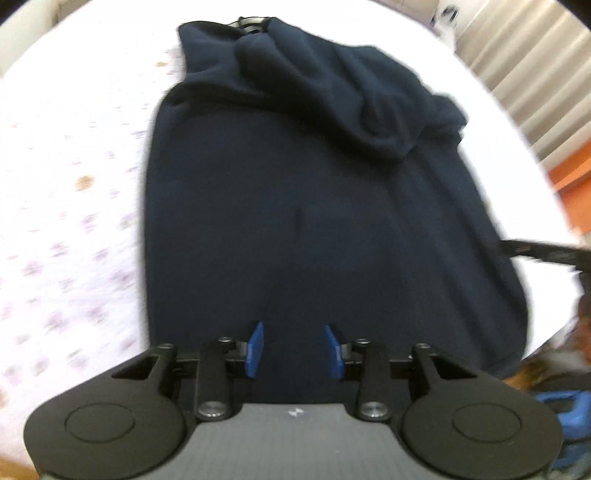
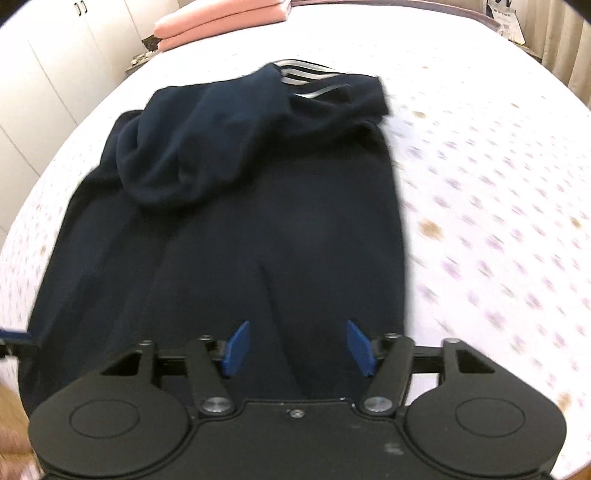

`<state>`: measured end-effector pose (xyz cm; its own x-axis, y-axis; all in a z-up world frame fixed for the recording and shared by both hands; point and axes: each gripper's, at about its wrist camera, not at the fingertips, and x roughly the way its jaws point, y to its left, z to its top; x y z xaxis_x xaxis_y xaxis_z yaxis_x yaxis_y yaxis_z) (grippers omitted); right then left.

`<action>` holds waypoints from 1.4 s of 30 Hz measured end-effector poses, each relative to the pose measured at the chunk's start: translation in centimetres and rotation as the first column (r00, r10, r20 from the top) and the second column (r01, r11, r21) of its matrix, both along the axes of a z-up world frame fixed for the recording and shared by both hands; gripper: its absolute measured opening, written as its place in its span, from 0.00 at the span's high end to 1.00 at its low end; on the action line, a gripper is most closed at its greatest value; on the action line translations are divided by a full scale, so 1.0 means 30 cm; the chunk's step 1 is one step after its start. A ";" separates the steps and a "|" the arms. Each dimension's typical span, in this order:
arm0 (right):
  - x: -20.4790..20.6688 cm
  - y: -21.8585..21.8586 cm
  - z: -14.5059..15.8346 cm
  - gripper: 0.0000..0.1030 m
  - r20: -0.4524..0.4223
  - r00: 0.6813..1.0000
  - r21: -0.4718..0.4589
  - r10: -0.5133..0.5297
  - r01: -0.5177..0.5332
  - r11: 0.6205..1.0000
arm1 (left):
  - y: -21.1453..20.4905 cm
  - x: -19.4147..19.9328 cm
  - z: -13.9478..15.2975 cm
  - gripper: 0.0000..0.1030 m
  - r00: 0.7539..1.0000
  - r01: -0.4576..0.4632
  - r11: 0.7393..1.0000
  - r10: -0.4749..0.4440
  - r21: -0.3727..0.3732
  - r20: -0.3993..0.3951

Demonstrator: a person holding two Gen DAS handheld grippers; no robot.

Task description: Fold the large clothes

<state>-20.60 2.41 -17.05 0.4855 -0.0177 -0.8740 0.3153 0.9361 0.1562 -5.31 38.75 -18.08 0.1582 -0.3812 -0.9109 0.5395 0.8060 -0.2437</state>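
A large navy hooded garment (image 1: 295, 206) lies spread on a white flowered bed sheet (image 1: 74, 221), its hood bunched on top at the far end. White stripes show at its far end in the right wrist view (image 2: 306, 79), where the garment (image 2: 240, 229) fills the middle. My left gripper (image 1: 295, 347) hovers over the garment's near hem, blue fingers apart and empty. My right gripper (image 2: 297, 347) hovers over the near hem too, fingers wide apart and empty. A dark bar, probably the right gripper's finger (image 1: 543, 253), shows at the garment's right edge. Both views are motion-blurred.
Two folded pink items (image 2: 221, 18) lie at the far end of the bed. White cupboards (image 2: 48, 66) stand to the left. A curtain (image 1: 535, 74) and an orange wall are at the right in the left wrist view.
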 end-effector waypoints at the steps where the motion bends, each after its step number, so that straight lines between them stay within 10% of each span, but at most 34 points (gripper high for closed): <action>1: -0.035 -0.014 -0.010 0.25 -0.019 1.000 0.000 0.015 -0.015 1.000 | 0.027 -0.019 0.007 0.57 1.000 -0.015 1.000 0.015 0.025 0.004; 16: -0.225 -0.073 -0.099 0.25 -0.082 0.997 0.102 0.007 0.001 0.995 | 0.386 -0.139 -0.073 0.51 0.942 -0.331 0.927 0.336 0.175 0.003; 19: -0.245 -0.055 -0.087 0.24 -0.082 0.995 0.113 0.049 -0.039 0.993 | 0.427 -0.133 -0.084 0.50 0.923 -0.369 0.926 0.375 0.078 -0.082; 28: -0.280 -0.052 -0.127 0.23 -0.131 0.990 0.131 0.048 -0.031 0.991 | 0.354 -0.168 -0.080 0.44 0.943 -0.327 0.931 0.333 0.165 -0.013; 42: -0.212 0.012 -0.150 0.18 -0.213 0.963 0.160 0.167 -0.134 0.978 | 0.281 -0.218 -0.151 0.37 0.924 -0.364 0.926 0.372 0.101 -0.082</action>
<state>-26.97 2.77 -21.55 0.2640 0.1730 -0.9489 0.2149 0.9485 0.2328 -11.85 47.18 -22.62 0.1812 -0.2365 -0.9546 0.1777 0.9626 -0.2047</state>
